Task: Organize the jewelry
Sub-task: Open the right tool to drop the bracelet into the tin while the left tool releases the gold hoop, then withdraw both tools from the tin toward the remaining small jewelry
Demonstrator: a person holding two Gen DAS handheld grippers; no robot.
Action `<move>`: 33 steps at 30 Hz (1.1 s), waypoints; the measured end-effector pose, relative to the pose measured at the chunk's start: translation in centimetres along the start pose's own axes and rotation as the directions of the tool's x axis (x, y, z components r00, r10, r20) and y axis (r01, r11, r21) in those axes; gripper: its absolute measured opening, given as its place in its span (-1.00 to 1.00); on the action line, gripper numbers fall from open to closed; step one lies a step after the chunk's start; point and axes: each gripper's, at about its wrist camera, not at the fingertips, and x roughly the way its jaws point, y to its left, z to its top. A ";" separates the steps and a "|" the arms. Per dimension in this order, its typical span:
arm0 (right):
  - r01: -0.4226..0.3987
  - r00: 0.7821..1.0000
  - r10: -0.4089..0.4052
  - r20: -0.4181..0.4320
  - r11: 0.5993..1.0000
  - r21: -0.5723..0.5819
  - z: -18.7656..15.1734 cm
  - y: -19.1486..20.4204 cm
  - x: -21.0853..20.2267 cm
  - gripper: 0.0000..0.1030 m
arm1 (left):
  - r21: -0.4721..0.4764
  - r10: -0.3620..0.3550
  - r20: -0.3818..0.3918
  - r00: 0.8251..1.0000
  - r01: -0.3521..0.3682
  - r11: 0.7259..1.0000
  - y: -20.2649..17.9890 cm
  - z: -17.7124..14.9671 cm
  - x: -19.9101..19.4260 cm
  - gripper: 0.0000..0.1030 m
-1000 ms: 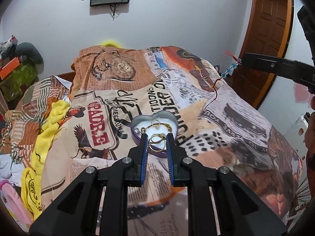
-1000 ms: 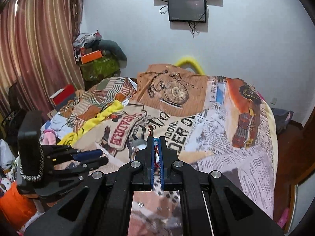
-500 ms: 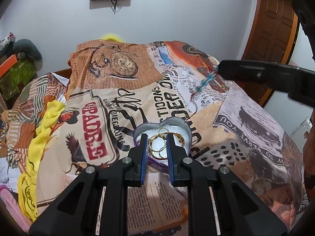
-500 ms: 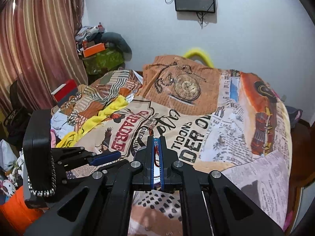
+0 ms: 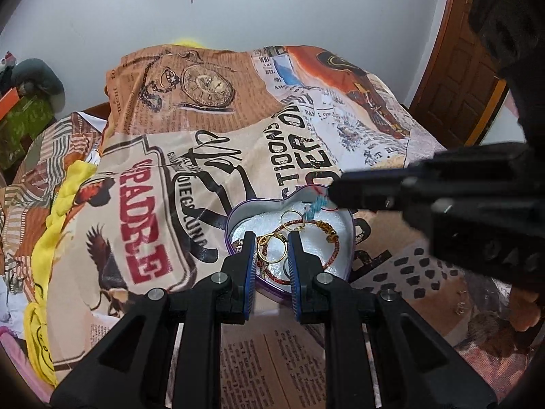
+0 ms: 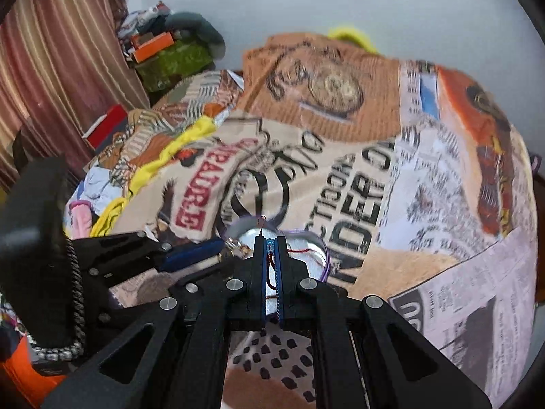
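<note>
I hold the blue-beaded bracelet (image 5: pixel 315 206) pinched in my right gripper (image 6: pixel 271 243) over the heart-shaped tin (image 5: pixel 351 238), left gripper (image 5: pixel 270 238) parted at its near rim, so next I judge lowering and letting go.

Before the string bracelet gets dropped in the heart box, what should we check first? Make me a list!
1. Right gripper shut on the blue-beaded red string bracelet: ok.
2. Bracelet above the heart-shaped tin, over its far rim: ok.
3. Tin open: ok.
4. Room inside beside the gold hoop earrings and red cord bracelet: ok.
5. Left gripper open, fingers at the tin's near rim; touching it: cannot tell.
6. Trailing red string clear of the rim: cannot tell.
</note>
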 end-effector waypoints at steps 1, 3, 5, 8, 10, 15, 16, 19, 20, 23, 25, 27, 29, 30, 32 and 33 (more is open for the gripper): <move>0.003 1.000 -0.003 -0.017 1.000 0.004 -0.2 -0.2 0.5 -0.93 | -0.001 -0.002 -0.003 1.000 0.002 1.000 0.1 0.0 0.2 -0.67; -0.003 0.999 0.003 -0.051 1.000 0.010 -0.5 -0.5 1.4 -0.93 | -0.003 -0.003 -0.010 1.000 0.003 1.000 0.2 0.1 0.6 -0.67; -0.009 0.997 0.010 -0.072 1.000 0.016 -0.7 -0.7 1.8 -0.93 | -0.004 -0.003 -0.013 1.000 0.003 1.000 0.2 0.1 0.7 -0.67; -0.009 0.996 0.011 -0.094 1.000 0.018 -0.9 -0.9 2.4 -0.93 | -0.005 -0.007 -0.020 1.000 0.006 1.000 0.2 0.2 0.9 -0.67; -0.019 0.993 0.021 -0.113 1.000 0.024 -1.0 -1.1 2.8 -0.93 | -0.001 -0.005 -0.022 1.000 0.005 1.000 0.2 0.3 1.0 -0.67; -0.017 0.991 0.020 -0.130 0.999 0.029 -1.3 -1.2 3.3 -0.93 | 0.006 -0.003 -0.025 1.000 0.003 1.000 0.1 0.4 1.0 -0.67; -0.016 0.991 0.019 -0.129 0.999 0.029 -1.3 -1.2 3.2 -0.93 | 0.006 -0.003 -0.025 1.000 0.003 1.000 0.1 0.3 0.9 -0.67; -0.014 0.991 0.017 -0.133 1.000 0.024 -1.2 -1.1 3.1 -0.92 | 0.006 -0.002 -0.027 1.000 0.002 1.000 0.0 0.4 0.8 -0.67; -0.016 0.990 0.020 -0.141 1.000 0.025 -1.2 -1.1 3.1 -0.92 | 0.006 -0.001 -0.027 1.000 0.001 1.000 0.1 0.4 0.7 -0.67; -0.035 0.988 0.041 -0.148 0.998 0.043 -1.2 -1.1 2.8 -0.91 | 0.006 0.005 -0.026 1.000 -0.005 1.000 0.0 0.4 0.3 -0.67; -0.031 0.989 0.038 -0.140 0.998 0.054 -1.3 -1.2 2.5 -0.89 | 0.003 0.007 -0.022 1.000 -0.007 1.000 0.0 0.4 -0.1 -0.66; -0.019 0.990 0.026 -0.137 0.998 0.052 -1.3 -1.1 2.1 -0.83 | 0.000 0.010 -0.018 1.000 -0.010 1.000 0.1 0.3 -0.6 -0.66; -0.003 0.992 0.009 -0.129 0.999 0.046 -1.4 -1.0 1.6 -0.68 | -0.002 0.012 -0.011 1.000 -0.012 1.000 0.0 0.4 -1.3 -0.66; 0.004 0.993 0.001 -0.122 0.999 0.041 -1.4 -0.8 1.2 -0.63 | -0.002 0.014 -0.007 1.000 -0.014 1.000 0.0 0.3 -1.6 -0.66; 0.021 0.994 -0.018 -0.104 0.999 0.025 -1.5 -0.4 0.5 -0.54 | -0.002 0.016 0.004 1.000 -0.016 1.000 -0.1 0.4 -2.5 -0.63; 0.038 0.995 -0.037 -0.088 0.999 0.009 -1.6 -0.2 -0.1 -0.54 | 0.000 0.017 0.010 1.000 -0.017 1.000 -0.2 0.4 -3.0 -0.61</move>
